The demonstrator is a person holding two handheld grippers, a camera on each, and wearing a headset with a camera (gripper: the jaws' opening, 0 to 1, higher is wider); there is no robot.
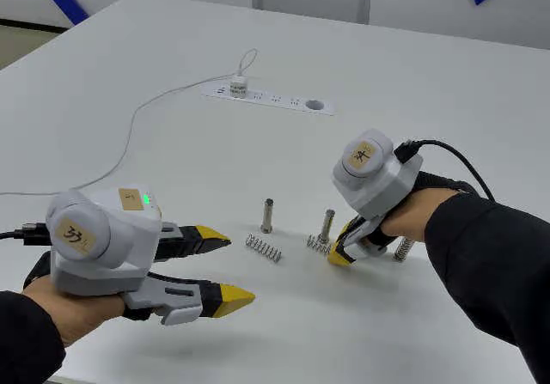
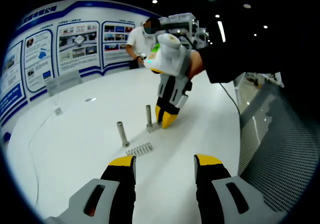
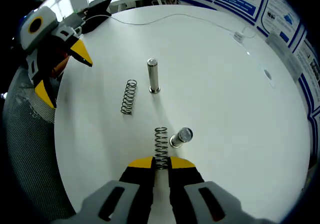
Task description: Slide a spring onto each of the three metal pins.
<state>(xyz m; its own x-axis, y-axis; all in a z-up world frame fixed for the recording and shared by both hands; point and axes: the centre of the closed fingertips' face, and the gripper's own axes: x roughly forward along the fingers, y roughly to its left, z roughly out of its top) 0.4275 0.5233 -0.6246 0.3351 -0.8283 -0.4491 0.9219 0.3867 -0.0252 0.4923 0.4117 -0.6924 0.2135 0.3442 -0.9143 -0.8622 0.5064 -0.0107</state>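
Two bare metal pins (image 1: 267, 215) (image 1: 326, 225) stand upright on the white table (image 1: 172, 75). A loose spring (image 1: 263, 247) lies flat in front of them. My right gripper (image 1: 339, 255) is shut on one end of a second spring (image 1: 318, 245), which lies against the foot of the nearer pin (image 3: 180, 137). In the right gripper view the jaws (image 3: 161, 163) pinch that spring (image 3: 161, 146). Behind the right hand stands a third pin wearing a spring (image 1: 402, 248), partly hidden. My left gripper (image 1: 225, 265) hovers open at the near left, holding nothing, its jaws (image 2: 165, 162) aimed at the loose spring (image 2: 140, 149).
A white strip with a plug and a thin cable (image 1: 268, 98) lies at the far middle of the table. The table's left edge (image 1: 51, 45) runs near. A person (image 2: 137, 41) stands beyond the table by wall display boards.
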